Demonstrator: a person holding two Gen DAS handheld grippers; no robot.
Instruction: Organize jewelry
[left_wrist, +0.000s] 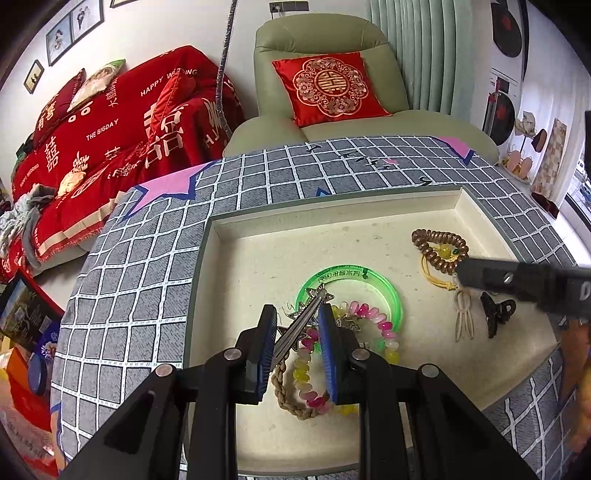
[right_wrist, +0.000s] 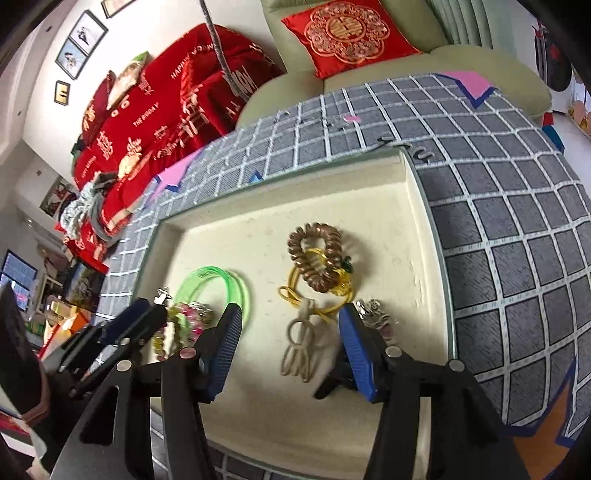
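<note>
Gripping the star hair clip (left_wrist: 301, 326) in my left claw (left_wrist: 297, 321) above the tray (left_wrist: 332, 210), right claw (right_wrist: 290, 334) parted empty over the beige clip (right_wrist: 299, 347), I should lift slowly to avoid snagging the beaded bracelet (left_wrist: 369, 317)

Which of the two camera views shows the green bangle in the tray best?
The left wrist view: the green bangle lies as a nearly full ring with its printed label readable, only its near side crossed by the star hair clip and beads. In the right wrist view, it appears foreshortened and partly hidden.

A green armchair (left_wrist: 332, 92) with a red cushion (left_wrist: 328, 86) faces the grid-patterned tabletop (left_wrist: 129, 277). Left, a red-draped sofa (left_wrist: 110, 129) stands below framed pictures (left_wrist: 70, 29) on a white wall.
</note>
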